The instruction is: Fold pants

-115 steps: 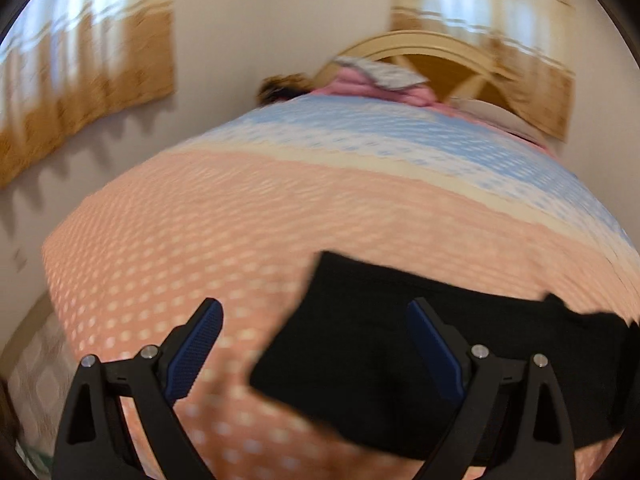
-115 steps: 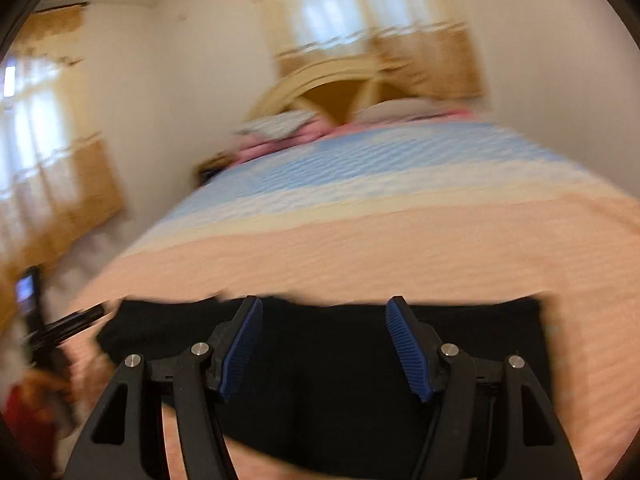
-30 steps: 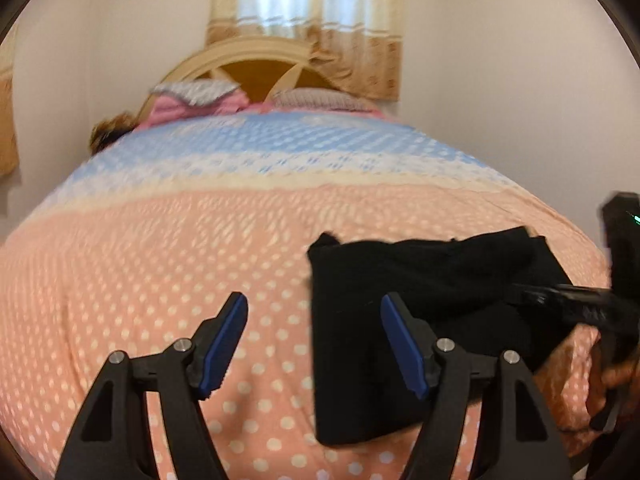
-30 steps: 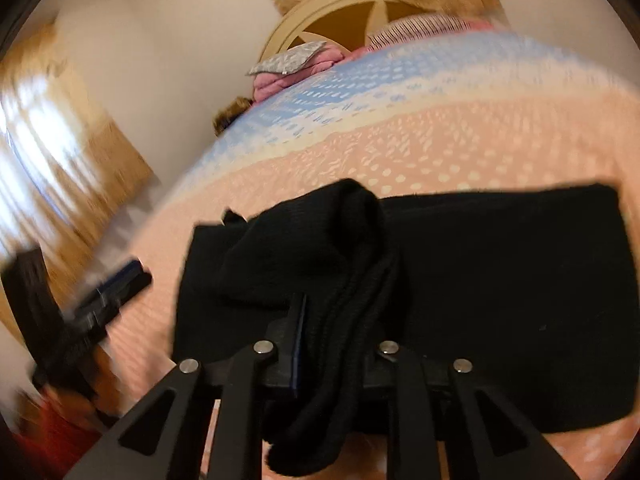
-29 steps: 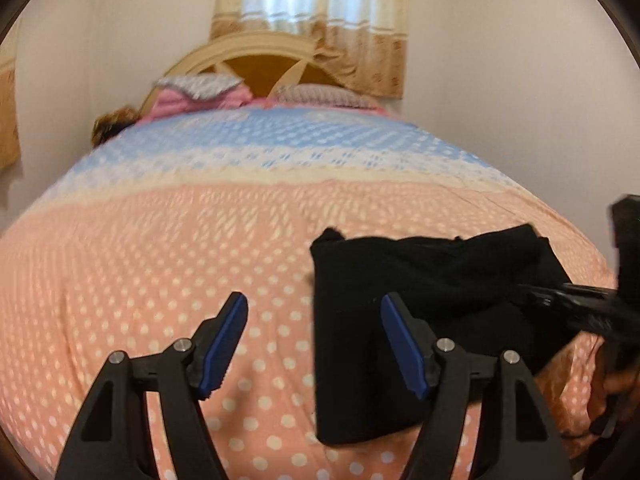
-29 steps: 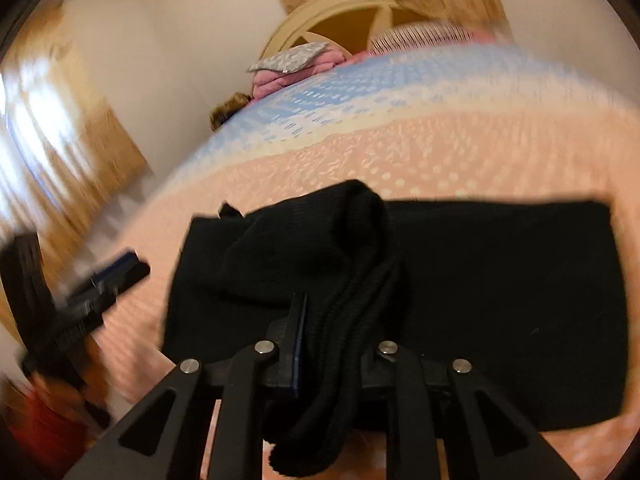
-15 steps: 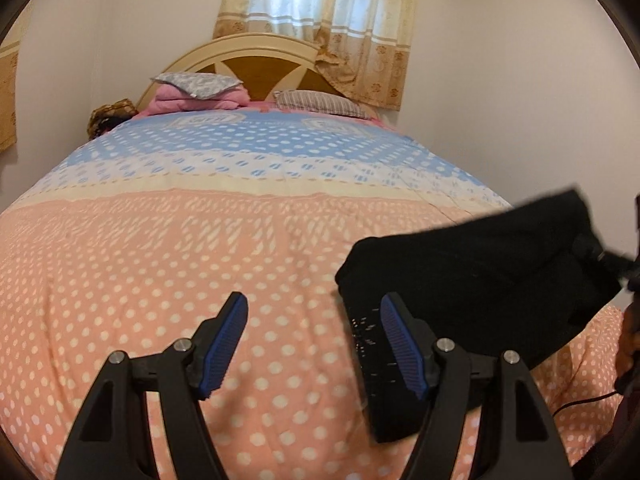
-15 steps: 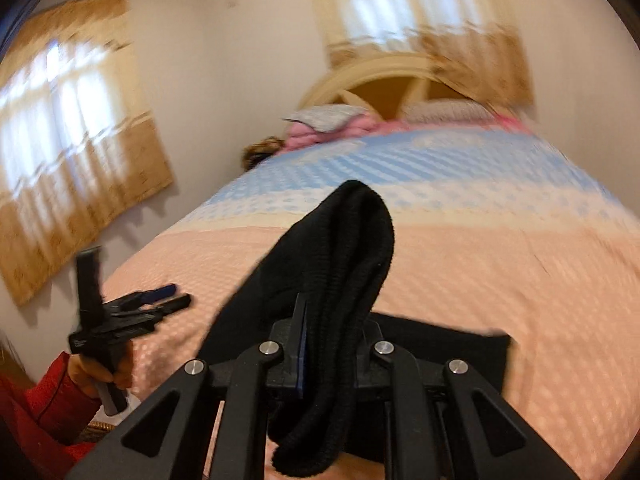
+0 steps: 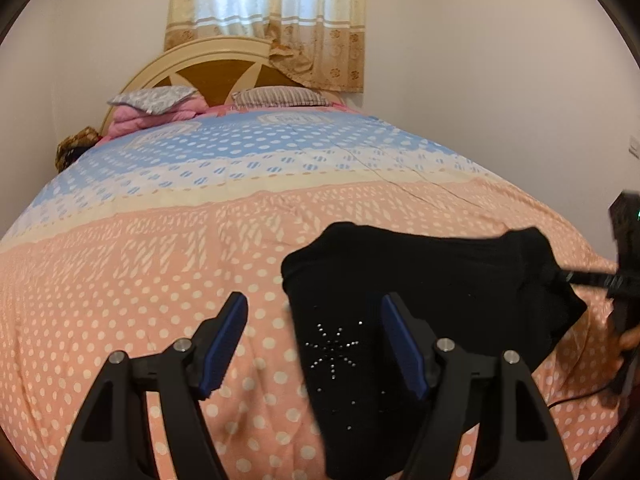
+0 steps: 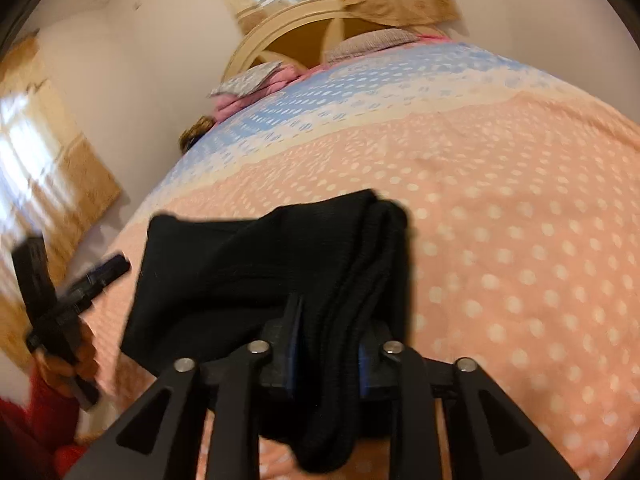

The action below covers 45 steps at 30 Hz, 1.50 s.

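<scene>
1. Gripping a bunched edge of the black pants, the right gripper has cloth filling the gap between its pads; its jaws have just been opening, so this hold looks loose and may be letting go.
2. Lying on the peach dotted part of the bed cover, the pants sit near the foot edge of the bed, toward its right-hand corner as the left wrist view shows it; one end is drawn over the rest in a partial fold.
3. Standing wide apart and empty, the left gripper hovers over the pants' left edge, its right finger above the panel with the small studs.
4. Risk: if the right pads part before the carried end is laid flat, the thick bunch is likely to drop in a heap and leave the fold crooked.
5. Risk: with nothing pinning the lower layer, any drag from the right could slide the whole garment toward the foot edge and off the bed.
6. Risk: cloth may snag on the pads as they withdraw and pull the fold open.
7. Blur in the right wrist view leaves the edge alignment unclear; it possibly sits skewed.
</scene>
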Motion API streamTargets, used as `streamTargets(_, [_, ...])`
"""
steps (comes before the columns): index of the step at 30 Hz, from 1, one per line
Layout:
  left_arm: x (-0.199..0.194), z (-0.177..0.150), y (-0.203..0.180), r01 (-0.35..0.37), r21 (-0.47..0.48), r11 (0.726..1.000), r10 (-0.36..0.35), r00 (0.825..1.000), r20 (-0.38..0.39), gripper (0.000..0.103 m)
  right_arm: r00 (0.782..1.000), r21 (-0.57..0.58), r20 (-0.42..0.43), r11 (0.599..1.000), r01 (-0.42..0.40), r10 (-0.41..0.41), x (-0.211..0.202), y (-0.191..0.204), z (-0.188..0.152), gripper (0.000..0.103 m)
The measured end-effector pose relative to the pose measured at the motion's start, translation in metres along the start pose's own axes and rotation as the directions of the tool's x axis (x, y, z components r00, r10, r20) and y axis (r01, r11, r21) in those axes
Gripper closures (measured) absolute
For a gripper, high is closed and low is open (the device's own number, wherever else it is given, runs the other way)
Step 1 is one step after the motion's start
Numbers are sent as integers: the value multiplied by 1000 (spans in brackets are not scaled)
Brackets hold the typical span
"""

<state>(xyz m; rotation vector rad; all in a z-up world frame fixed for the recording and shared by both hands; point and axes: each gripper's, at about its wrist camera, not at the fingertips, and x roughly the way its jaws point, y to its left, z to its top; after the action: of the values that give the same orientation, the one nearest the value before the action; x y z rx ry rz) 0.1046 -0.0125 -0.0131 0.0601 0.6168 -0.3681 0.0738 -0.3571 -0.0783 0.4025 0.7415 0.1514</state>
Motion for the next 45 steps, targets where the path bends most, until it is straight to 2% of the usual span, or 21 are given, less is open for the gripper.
streamTargets(2, [-1,0,0,2,8,1000,-2,1000,3,31,997,23,60,998,54,-55,-23,-1,1,74])
streamTargets(4, [1,-1,-2,7,8,1000,-7,1000,1,31,981,3,114,988,157,-156,-48,6,-3,74])
streamTargets(8, [13,-6,-9,2,6,1000,-2,999,-33,31,990,1,115,996,85,-84,-76,27,-19,74])
streamTargets(13, [21,-18,-18,-3,29,1000,5,998,-65,31,999,66,28,997,35,-37,-55,33,-44,74])
streamTargets(16, [20,-22,-19,-5,34,999,8,997,-77,31,999,72,6,996,52,-53,-33,35,-51,74])
streamTargets(19, [17,-23,-17,-2,23,1000,4,997,-79,30,994,116,-22,987,110,-109,-18,27,-50,74])
streamTargets(27, [18,-25,-17,-10,17,1000,12,997,-83,27,995,250,26,964,89,-98,-22,15,-47,74])
streamTargets(32, [18,-26,-17,-9,10,1000,10,996,-86,27,985,200,48,968,154,-167,-23,23,-48,74])
streamTargets(35, [19,-25,-17,-10,0,1000,10,996,-93,27,990,195,37,973,127,-137,-16,26,-51,73])
streamTargets(37, [19,-25,-16,-8,-1,1000,8,996,-94,27,989,141,44,980,137,-145,-14,33,-52,73])
streamTargets(38, [19,-24,-16,-9,-1,1000,9,996,-94,27,987,117,41,982,148,-154,-14,37,-52,77])
streamTargets(39, [19,-24,-16,-9,-1,1000,9,996,-94,27,987,77,28,985,156,-159,-14,41,-51,89])
streamTargets(42, [19,-25,-16,-6,2,1000,6,996,-94,27,988,26,-8,988,153,-153,-18,44,-49,91])
streamTargets(45, [19,-25,-17,-7,8,1000,8,996,-91,27,971,-61,-25,970,234,-236,-25,43,-41,91])
